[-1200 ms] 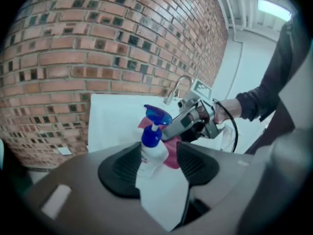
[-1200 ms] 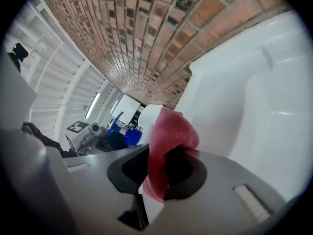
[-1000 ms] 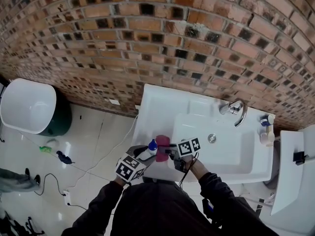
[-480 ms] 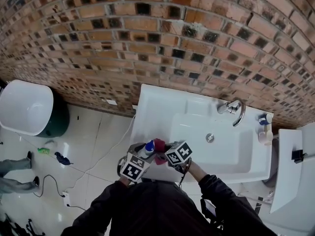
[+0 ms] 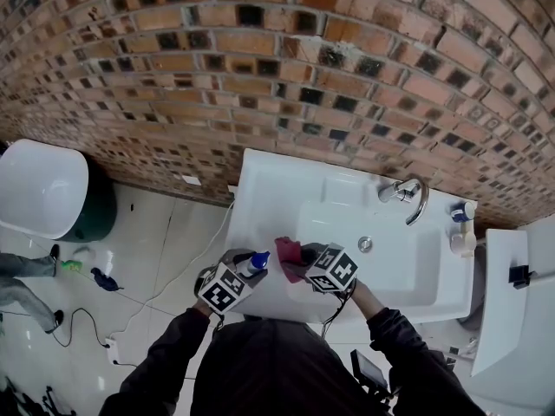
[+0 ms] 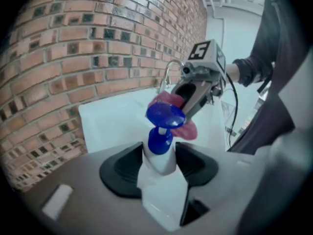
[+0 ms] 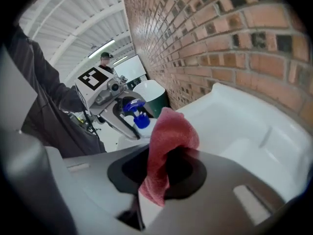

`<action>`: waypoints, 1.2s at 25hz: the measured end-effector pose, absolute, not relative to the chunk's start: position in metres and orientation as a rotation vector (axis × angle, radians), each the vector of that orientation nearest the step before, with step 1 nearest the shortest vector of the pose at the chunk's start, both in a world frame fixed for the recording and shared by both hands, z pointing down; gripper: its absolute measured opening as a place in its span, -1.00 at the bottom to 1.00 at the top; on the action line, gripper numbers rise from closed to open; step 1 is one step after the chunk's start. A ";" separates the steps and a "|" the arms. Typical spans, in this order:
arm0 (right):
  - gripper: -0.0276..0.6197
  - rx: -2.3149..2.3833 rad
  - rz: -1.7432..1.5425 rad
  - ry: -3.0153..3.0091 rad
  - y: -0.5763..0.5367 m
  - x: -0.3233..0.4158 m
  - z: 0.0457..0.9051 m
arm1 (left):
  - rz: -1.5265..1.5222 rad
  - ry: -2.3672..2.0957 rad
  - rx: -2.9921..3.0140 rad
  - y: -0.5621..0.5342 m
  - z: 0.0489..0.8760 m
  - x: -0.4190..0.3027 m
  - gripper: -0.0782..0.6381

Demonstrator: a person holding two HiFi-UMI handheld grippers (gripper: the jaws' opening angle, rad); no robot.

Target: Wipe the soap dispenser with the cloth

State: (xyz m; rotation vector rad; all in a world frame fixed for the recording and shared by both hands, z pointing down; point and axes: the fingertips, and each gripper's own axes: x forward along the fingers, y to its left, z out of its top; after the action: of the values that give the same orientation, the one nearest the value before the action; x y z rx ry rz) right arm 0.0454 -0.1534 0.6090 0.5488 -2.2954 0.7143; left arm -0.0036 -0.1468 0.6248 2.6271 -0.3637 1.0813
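As left hand-held gripper closes on soap dispenser, right's pinched cloth drew away

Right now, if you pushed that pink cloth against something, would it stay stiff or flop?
Likely floppy: the cloth folds and droops from the right gripper. Probably light, since a single pinch carries it. Its fuzzy weave seems grippy.

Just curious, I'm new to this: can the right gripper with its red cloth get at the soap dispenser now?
Probably yes. The soap dispenser sits between the left gripper's closing jaws, its blue pump exposed, and the cloth in the right gripper is right beside it with nothing between.
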 end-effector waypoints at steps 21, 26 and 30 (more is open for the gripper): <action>-0.70 0.299 0.505 -2.046 -0.161 0.024 0.703 | 1.113 -0.180 2.672 -0.145 0.624 0.001 -0.18; -0.70 0.456 0.518 -2.145 -0.157 0.032 0.660 | 1.060 -0.300 2.652 -0.146 0.624 -0.002 -0.15; -0.70 0.599 0.474 -2.296 -0.141 0.043 0.596 | 0.942 -0.440 2.625 -0.145 0.606 -0.015 -0.13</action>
State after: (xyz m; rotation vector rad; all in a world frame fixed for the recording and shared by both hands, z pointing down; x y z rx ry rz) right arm 0.0433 -0.1405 0.5956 0.5993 -2.2956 0.4742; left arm -0.0146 -0.1450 0.6064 2.6249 -0.4402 0.9422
